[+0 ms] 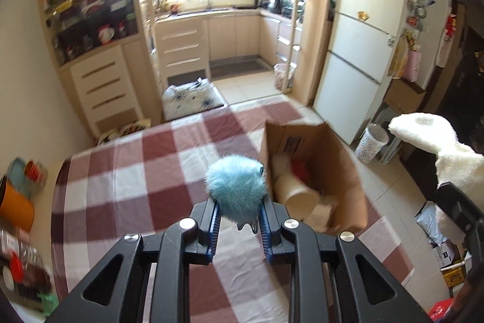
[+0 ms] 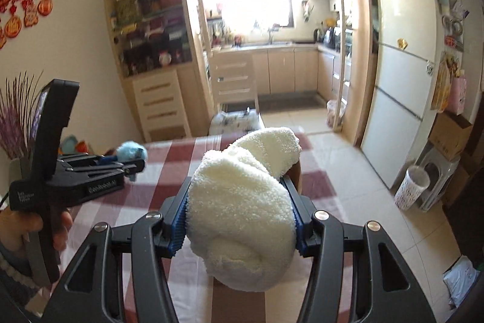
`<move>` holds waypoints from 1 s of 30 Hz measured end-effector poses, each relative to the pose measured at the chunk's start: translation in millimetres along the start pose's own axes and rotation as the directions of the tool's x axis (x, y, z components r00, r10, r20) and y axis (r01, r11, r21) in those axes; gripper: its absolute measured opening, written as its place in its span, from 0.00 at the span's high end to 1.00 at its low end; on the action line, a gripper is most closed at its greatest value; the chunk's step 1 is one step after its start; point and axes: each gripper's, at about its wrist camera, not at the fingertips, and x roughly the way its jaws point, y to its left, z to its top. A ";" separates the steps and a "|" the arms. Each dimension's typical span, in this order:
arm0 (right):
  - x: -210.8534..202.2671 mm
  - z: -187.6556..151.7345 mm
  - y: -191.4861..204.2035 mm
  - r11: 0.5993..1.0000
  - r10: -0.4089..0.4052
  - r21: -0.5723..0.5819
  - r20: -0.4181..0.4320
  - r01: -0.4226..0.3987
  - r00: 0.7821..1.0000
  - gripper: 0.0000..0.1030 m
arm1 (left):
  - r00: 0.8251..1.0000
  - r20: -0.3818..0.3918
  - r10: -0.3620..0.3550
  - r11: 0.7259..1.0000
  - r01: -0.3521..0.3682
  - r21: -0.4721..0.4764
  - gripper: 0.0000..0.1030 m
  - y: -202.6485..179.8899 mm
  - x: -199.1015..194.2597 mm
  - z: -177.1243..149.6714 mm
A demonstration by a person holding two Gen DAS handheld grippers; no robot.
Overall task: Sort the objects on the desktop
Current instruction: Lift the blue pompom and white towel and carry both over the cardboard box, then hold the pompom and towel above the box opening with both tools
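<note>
The left gripper (image 1: 239, 214) is clenched on a fluffy blue pompom (image 1: 236, 186), held above the checked tablecloth (image 1: 136, 171) just left of an open cardboard box (image 1: 338, 159). The box stands at the table's right edge and holds a paper cup (image 1: 298, 196) and something red (image 1: 301, 168), blurred. The right gripper (image 2: 240, 220) grasps a cream plush toy (image 2: 242, 202) between its blue pads (image 2: 178, 227), above the near part of the table. At far right stands a white fridge (image 1: 363, 29); an orange container (image 1: 15, 208) sits at the table's left edge.
</note>
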 end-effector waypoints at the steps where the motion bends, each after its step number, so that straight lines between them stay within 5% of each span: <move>1: 0.3 5.8 0.9 1.000 -0.005 -0.001 0.014 0.005 1.000 0.46 | 1.000 0.006 -0.010 1.000 0.010 0.004 0.78 -2.4 -0.3 7.7; 12: 8.5 43.7 10.0 0.999 -0.028 -0.033 0.100 0.032 0.995 0.46 | 0.999 0.001 -0.041 0.998 0.041 0.041 0.78 -18.6 14.0 51.4; 30: 51.2 44.5 0.5 0.998 0.008 -0.057 0.041 -0.006 0.999 0.46 | 0.996 -0.091 -0.014 1.000 0.017 0.023 0.78 -26.0 51.5 65.9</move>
